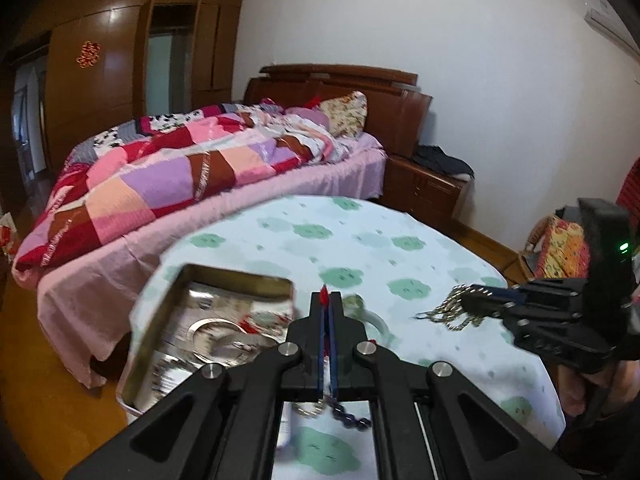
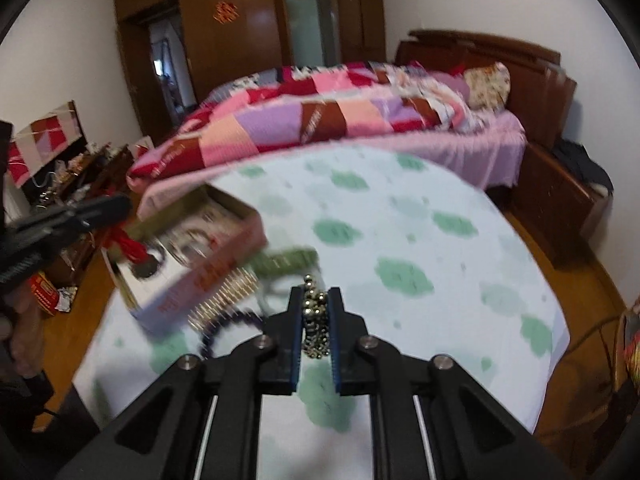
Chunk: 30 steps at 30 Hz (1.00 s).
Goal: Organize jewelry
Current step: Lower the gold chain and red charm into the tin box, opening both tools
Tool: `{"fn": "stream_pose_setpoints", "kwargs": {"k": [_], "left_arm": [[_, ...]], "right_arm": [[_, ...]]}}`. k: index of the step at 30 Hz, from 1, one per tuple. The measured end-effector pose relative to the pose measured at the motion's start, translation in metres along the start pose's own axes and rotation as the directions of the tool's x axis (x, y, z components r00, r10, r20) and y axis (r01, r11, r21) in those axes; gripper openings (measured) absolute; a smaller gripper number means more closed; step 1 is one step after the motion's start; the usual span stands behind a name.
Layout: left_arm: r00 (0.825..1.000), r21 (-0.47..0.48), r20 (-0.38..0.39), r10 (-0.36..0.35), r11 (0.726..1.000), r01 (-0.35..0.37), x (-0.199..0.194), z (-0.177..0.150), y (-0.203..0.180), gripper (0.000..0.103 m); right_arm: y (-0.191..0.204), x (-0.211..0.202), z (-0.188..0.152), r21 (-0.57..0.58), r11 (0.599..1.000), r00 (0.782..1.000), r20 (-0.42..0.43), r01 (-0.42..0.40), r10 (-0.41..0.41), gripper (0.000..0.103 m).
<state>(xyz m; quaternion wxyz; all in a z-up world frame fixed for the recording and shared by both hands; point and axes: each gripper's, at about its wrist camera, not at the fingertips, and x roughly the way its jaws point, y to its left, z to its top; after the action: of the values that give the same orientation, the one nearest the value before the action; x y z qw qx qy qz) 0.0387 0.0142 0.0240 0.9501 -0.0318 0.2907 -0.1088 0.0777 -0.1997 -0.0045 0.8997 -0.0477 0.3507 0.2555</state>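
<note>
My left gripper (image 1: 325,300) is shut on a red cord (image 1: 323,295) whose tassel (image 2: 130,249) hangs over the open metal tin (image 1: 176,312). My right gripper (image 2: 316,300) is shut on a gold bead chain (image 2: 316,320), held above the table; the chain also shows in the left wrist view (image 1: 454,312), dangling from the right gripper (image 1: 472,300). The tin (image 2: 224,268) holds a silver bangle (image 1: 208,340). A green bracelet (image 2: 288,262), a gold one (image 2: 224,300) and dark purple beads (image 2: 224,328) lie beside the tin. Dark beads (image 1: 352,418) lie under my left gripper.
The round table (image 1: 360,240) has a pale cloth with green patches. A bed with a patchwork quilt (image 1: 168,176) stands close behind it. A wooden nightstand (image 1: 424,188) is at the back right and a cluttered low cabinet (image 2: 72,184) at the left.
</note>
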Motion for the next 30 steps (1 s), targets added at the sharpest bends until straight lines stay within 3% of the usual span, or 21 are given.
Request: {"fn": "stream_pose_setpoints", "kwargs": {"k": [13,30], "left_arm": [[0.994,-0.071,0.014,0.107,0.992,-0.105,-0.007,0.012,0.058,0.000],[0.986,-0.098,-0.061,0.158,0.982,-0.164,0.025,-0.007,0.083,0.000]], "right_arm": [[0.059,0.018,0.058,-0.089,0.988,0.990,0.052,-0.127,0.132,0.013],[0.110,0.066,0.057,-0.152,0.970,0.981,-0.013,-0.192,0.193,0.013]]}}
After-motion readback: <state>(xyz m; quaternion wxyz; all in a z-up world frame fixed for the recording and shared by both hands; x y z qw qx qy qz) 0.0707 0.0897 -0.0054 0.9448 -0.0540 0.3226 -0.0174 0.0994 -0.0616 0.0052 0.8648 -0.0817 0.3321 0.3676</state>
